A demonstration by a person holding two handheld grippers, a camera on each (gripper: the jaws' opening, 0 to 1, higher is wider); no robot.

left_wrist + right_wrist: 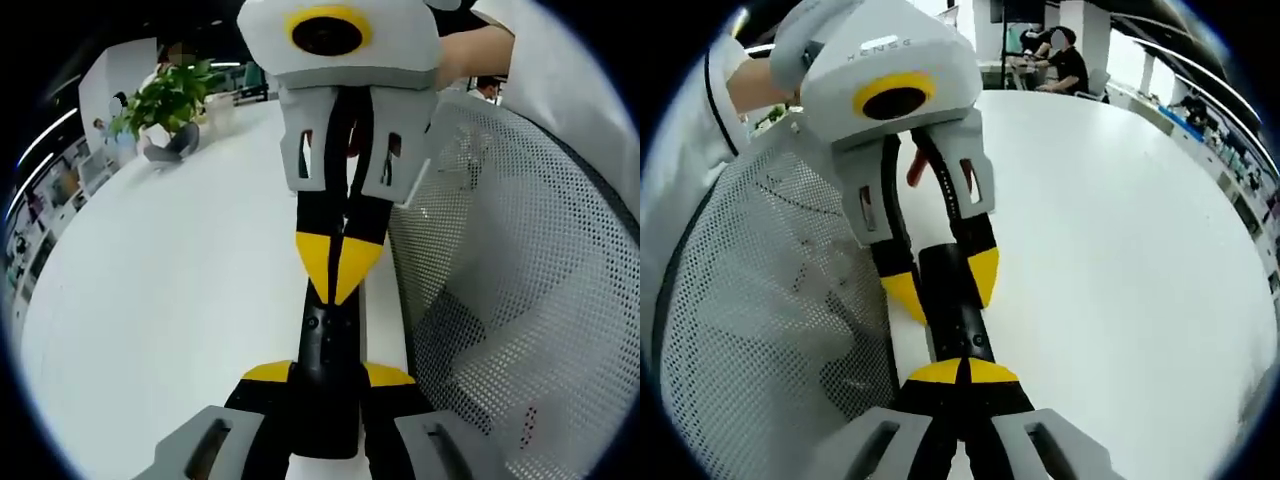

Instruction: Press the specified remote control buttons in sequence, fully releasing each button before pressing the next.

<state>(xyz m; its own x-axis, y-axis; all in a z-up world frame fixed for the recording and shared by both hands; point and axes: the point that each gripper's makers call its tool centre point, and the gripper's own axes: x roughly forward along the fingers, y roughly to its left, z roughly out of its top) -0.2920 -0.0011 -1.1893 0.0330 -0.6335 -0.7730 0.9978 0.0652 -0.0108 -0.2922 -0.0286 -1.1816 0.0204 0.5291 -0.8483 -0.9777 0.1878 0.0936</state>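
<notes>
Lying between left claw [330, 385] tips: remote [328, 350]

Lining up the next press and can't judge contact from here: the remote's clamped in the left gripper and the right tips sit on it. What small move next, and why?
Probably lift the right gripper slightly off the remote. Its closed yellow tips rest on the remote's face, so a button may be held down; the left gripper is shut on the remote, so it should stay put over the white table.

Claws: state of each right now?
Left claw: shut on remote.
Right claw: shut, tips on the remote's end.
</notes>
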